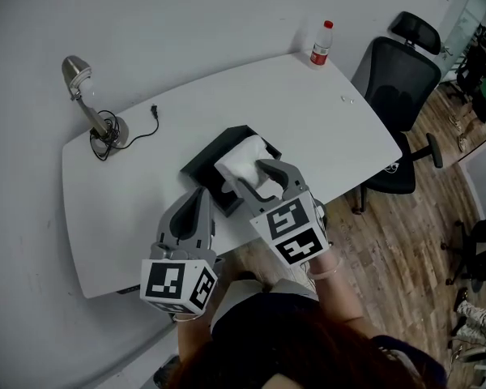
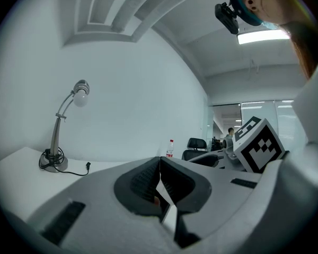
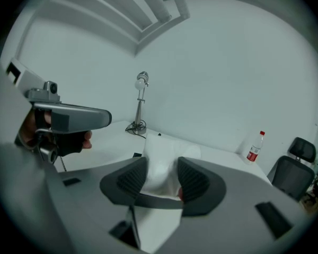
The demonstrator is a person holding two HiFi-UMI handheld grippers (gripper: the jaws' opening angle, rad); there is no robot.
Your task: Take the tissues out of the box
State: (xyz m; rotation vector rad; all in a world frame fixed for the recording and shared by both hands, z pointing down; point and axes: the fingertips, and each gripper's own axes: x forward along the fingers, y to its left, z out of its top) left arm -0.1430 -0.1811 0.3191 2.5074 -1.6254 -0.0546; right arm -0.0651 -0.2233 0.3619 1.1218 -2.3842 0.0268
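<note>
On white oval table (image 1: 324,112), near front edge: black rectangular tissue box (image 1: 204,167), top open. R gripper (image 1: 259,178) clamped on white stack of tissues (image 1: 241,157), jaws fairly wide, wad fills gap. Stack stands above rim, lower end seemingly not clear of box. L gripper (image 1: 199,194) just beside box, jaws pressed together, empty. Approx halfway: grip done; lift-clear + set-down left.

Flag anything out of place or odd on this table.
Nothing looks spilled or damaged. The one oddity: the lamp has its plug lying loose on the table, connected to nothing.
</note>
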